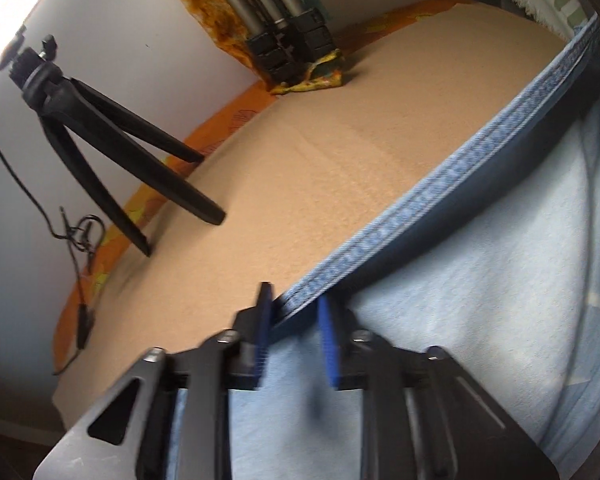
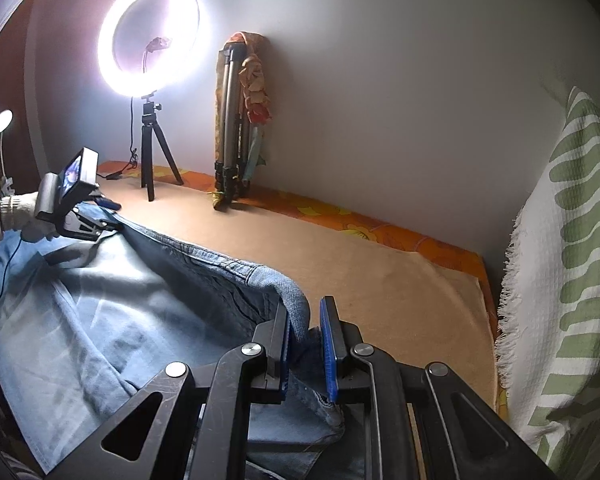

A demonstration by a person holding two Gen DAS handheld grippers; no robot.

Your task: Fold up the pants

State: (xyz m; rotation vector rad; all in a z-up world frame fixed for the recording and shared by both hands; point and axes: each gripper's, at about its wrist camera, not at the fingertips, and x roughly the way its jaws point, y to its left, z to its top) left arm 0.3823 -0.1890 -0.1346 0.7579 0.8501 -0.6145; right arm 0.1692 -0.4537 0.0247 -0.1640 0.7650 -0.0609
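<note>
**a:** pants [image 2: 112, 312] are spread over the tan blanket [image 2: 380, 276] on the bed, with the far hem lifted off it and strung between the two claws. what worries me is the left claw [image 1: 296, 320]. from its own camera the blue pads sit either side of the thick hem [image 1: 440, 188], but it looks like it's only got the very edge. if the person pulls across to make the fold, my guess is the denim slides right out.

**b:** is it actually clamped though?

**a:** looks nearly closed on the hem, yeah, just not much cloth in there. the right claw [image 2: 305, 340] has a better bite: jaws pinched in tight on a bunched corner of the hem that curls up between the pads.

**b:** anything in the way?

**a:** the little tripod [image 1: 112, 148] under the ring light [image 2: 152, 32] stands just past the left claw. swing wide and i'd bet it tips. also, uneven pull from the two sides would probably leave a crooked fold.
</note>
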